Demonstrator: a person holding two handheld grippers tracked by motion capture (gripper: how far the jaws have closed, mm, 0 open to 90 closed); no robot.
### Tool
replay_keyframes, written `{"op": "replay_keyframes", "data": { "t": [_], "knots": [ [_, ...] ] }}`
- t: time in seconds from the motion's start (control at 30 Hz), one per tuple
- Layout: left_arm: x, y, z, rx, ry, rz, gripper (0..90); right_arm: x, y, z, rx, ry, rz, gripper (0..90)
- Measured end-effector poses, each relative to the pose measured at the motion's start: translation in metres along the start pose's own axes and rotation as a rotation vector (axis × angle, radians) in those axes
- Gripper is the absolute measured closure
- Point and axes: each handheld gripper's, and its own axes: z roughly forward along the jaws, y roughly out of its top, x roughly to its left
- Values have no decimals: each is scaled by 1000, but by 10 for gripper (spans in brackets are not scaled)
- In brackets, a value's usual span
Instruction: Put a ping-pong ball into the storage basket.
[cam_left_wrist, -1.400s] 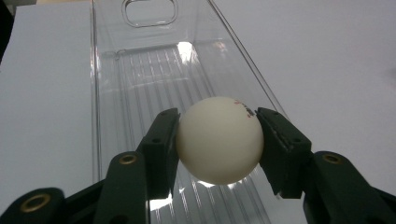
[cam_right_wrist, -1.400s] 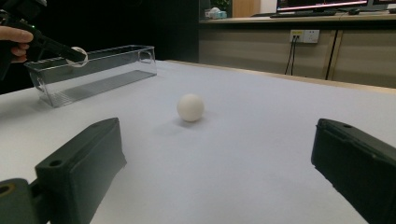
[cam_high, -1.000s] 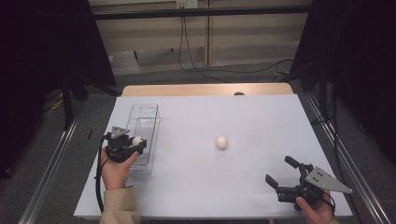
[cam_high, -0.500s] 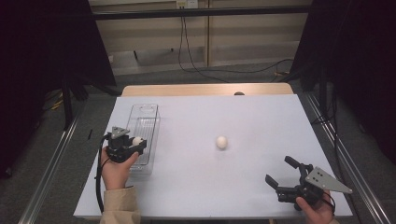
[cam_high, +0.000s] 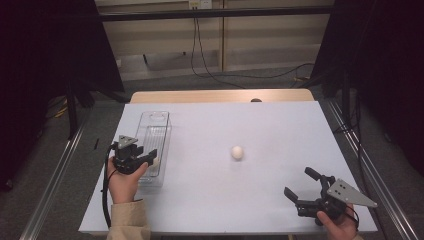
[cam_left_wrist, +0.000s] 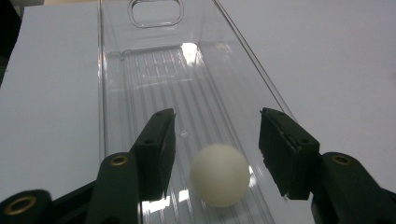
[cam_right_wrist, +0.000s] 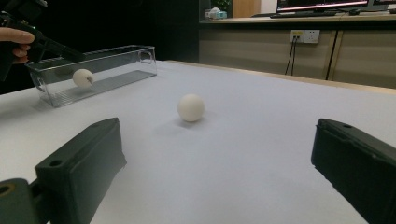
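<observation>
White balls, two: one (cam_left_wrist: 219, 174) in clear bin (cam_left_wrist: 140, 65), one (cam_high: 237, 152) on table (cam_high: 280, 125)

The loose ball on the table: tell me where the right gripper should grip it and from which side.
Grip the ball across its widest middle. It is round and lies free on the table, so any side works; the open right gripper already faces it, so come straight ahead, low.

White table (cam_high: 280, 125), beige wall cabinets (cam_high: 270, 30), grey floor (cam_high: 210, 82), trailing cables (cam_high: 200, 45)
</observation>
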Motion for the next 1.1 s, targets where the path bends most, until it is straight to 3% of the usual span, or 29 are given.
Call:
{"op": "replay_keyframes", "data": {
  "t": [0.37, 1.1],
  "knots": [
    [-4, 4, -3, -11, 2, -3, 391, 0, 0, 0, 1, 0, 0, 18],
    [-19, 16, -7, -21, -50, 8, 232, 0, 0, -1, 4, -5, -5, 20]
  ]
}}
